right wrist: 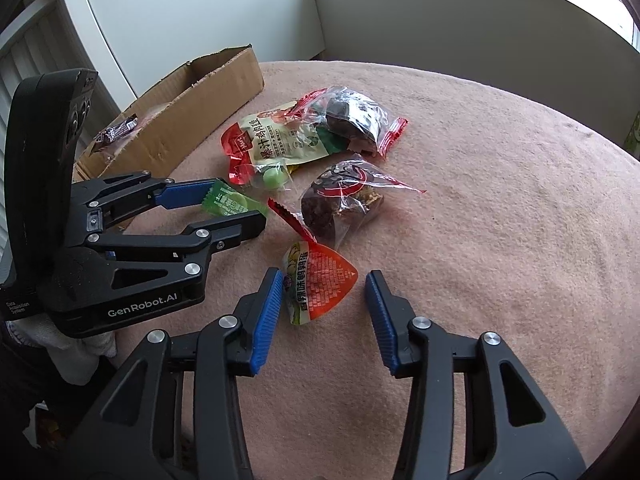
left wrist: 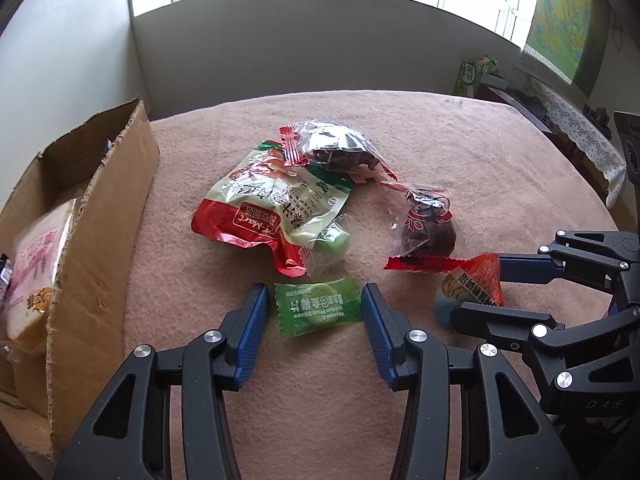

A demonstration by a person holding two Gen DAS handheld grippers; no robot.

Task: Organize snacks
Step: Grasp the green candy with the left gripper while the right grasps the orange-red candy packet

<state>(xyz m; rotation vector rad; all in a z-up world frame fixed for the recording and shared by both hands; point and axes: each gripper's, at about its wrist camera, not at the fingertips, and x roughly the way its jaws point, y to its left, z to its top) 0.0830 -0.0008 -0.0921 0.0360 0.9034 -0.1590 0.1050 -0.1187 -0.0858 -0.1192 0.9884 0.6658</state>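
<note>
Left tongs (left wrist: 314,312) bracket the green candy (left wrist: 318,312), right tongs (right wrist: 324,300) the orange packet (right wrist: 320,286); both unclenched, poised to grasp for the box (left wrist: 104,208).

The tabletop (right wrist: 500,184) is covered in a matt, fuzzy pink felt-like cloth, and beside it the box (left wrist: 100,216) is plain brown corrugated cardboard with rough, torn edges. The green candy wrapper (left wrist: 318,307), the orange packet (right wrist: 320,286), the red-and-cream pouch (left wrist: 268,208) and the two clear bags (left wrist: 426,224) are all glossy, crinkled plastic film that catches the light. Both grippers' (left wrist: 314,320) arms are matt black plastic with shiny metal rivets, and their pads (right wrist: 268,316) are ribbed blue, rubbery-looking.
</note>
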